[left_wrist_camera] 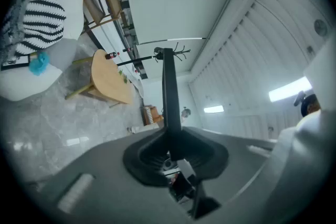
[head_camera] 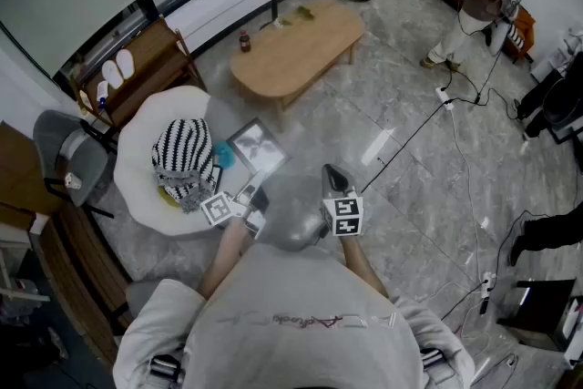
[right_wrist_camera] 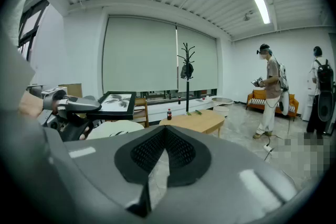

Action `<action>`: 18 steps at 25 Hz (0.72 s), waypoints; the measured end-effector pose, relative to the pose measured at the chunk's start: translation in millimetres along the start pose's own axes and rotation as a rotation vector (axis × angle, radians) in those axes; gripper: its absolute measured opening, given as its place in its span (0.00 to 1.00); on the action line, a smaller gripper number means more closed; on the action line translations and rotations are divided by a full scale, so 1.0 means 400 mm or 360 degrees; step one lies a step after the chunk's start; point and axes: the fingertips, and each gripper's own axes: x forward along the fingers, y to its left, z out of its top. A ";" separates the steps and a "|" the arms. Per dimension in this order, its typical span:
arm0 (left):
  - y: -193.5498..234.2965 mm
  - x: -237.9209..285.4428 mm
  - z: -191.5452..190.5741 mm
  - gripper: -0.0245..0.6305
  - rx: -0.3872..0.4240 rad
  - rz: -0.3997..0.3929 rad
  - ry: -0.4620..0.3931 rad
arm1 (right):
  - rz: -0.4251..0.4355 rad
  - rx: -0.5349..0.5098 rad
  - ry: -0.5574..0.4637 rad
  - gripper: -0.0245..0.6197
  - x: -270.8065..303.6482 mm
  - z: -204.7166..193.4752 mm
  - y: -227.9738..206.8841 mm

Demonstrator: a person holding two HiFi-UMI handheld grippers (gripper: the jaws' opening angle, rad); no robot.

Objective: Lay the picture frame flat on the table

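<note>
The left gripper [head_camera: 248,194] pinches the picture frame [head_camera: 258,148] by its edge and holds it nearly level in the air, just beside the white table [head_camera: 137,168]. The right gripper [head_camera: 333,178], farther from this table, has its jaws pressed together on nothing.

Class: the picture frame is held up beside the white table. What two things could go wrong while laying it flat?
1. Only the left claw grips the picture frame, by one edge; it could tip or slip.
2. A striped fabric item and a blue thing crowd the white table beside the frame; it might land on them or overhang the rim.
</note>
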 end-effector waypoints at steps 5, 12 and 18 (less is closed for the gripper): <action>-0.001 -0.005 0.001 0.14 -0.0004 0.0007 0.0004 | 0.0002 -0.0007 0.0000 0.04 -0.001 0.005 0.002; -0.013 0.007 -0.017 0.14 0.0005 -0.0004 -0.0013 | 0.0023 0.0024 -0.0030 0.04 -0.015 0.005 -0.016; -0.015 0.042 -0.061 0.14 0.0011 0.0005 -0.0025 | 0.0041 0.0047 -0.0045 0.04 -0.039 -0.002 -0.072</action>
